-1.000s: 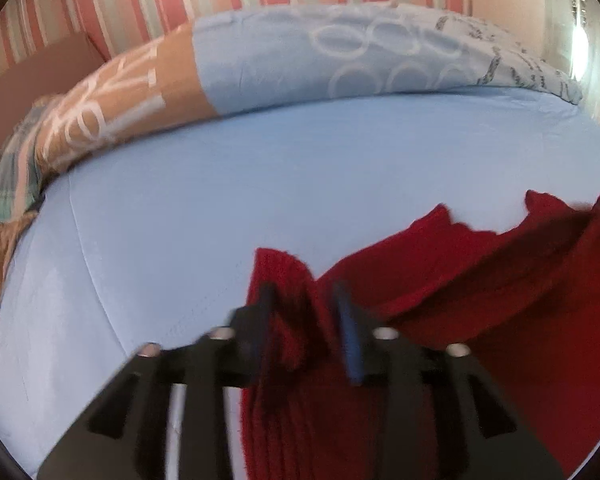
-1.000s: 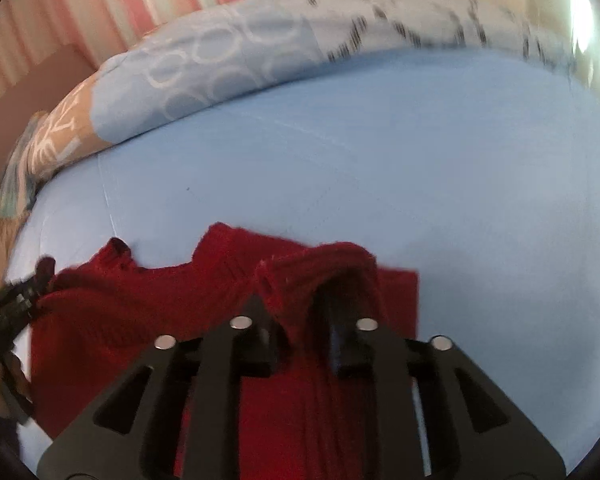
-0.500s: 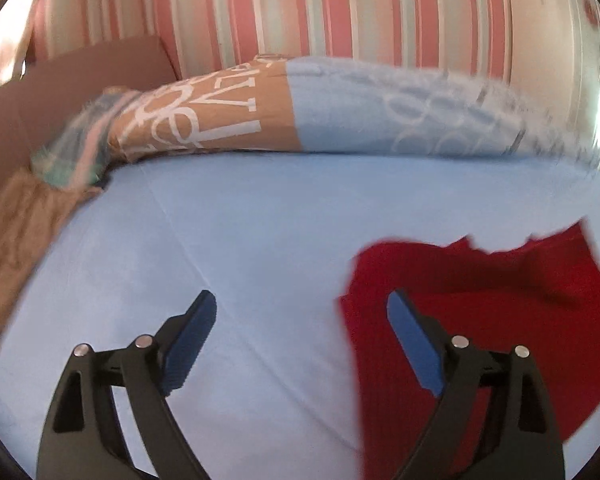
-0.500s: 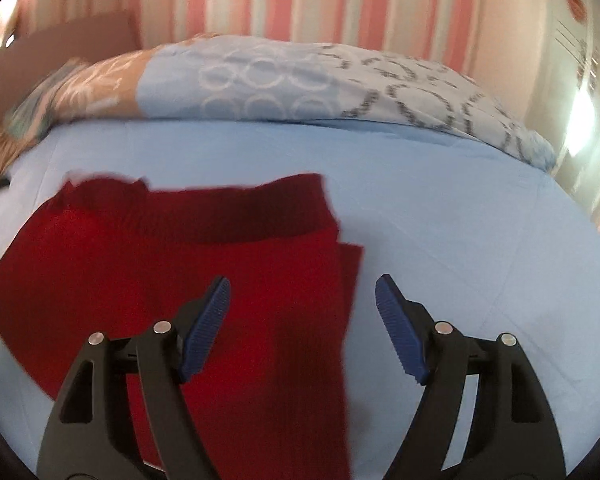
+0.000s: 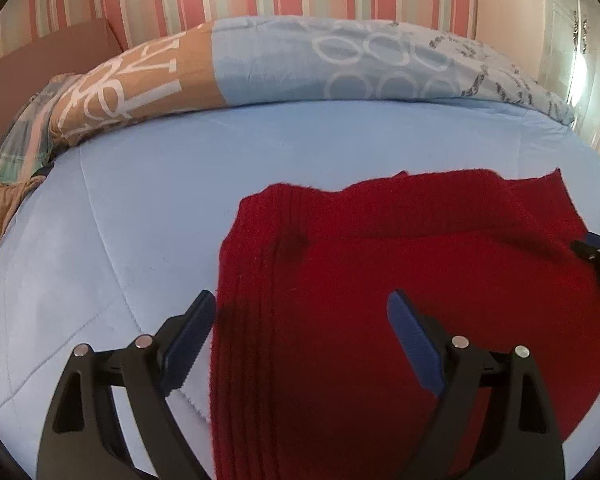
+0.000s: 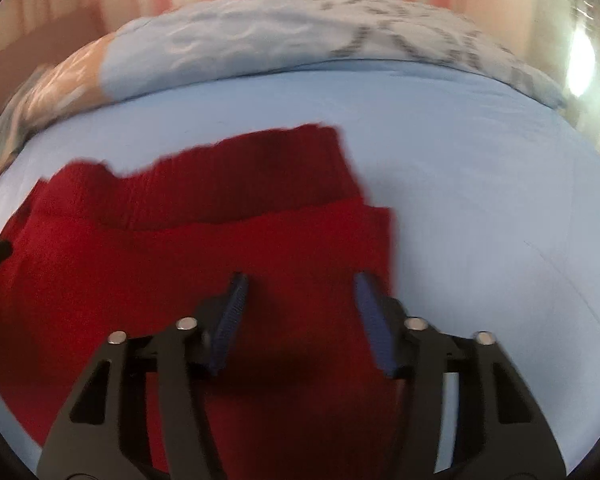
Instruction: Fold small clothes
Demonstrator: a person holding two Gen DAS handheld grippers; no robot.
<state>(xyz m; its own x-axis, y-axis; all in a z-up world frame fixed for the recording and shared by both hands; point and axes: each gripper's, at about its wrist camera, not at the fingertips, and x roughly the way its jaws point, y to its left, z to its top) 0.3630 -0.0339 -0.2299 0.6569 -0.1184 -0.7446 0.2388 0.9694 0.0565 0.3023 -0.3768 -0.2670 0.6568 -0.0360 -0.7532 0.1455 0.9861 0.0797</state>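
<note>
We see the red knit garment (image 5: 420, 280) lying flat on the light blue bedsheet (image 5: 140, 220), folded over, below the patterned pillow (image 5: 300, 64). Left gripper (image 5: 300, 320) is spread wide over the garment's left edge, pinching nothing. Right gripper (image 6: 300, 292) hangs above the garment's right part, jaws closing, pads gripping nothing.

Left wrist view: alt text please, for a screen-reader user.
A red knitted garment lies folded on a light blue bedsheet, with the open left gripper straddling its left edge. A patterned pillow and striped wall sit behind.
</note>
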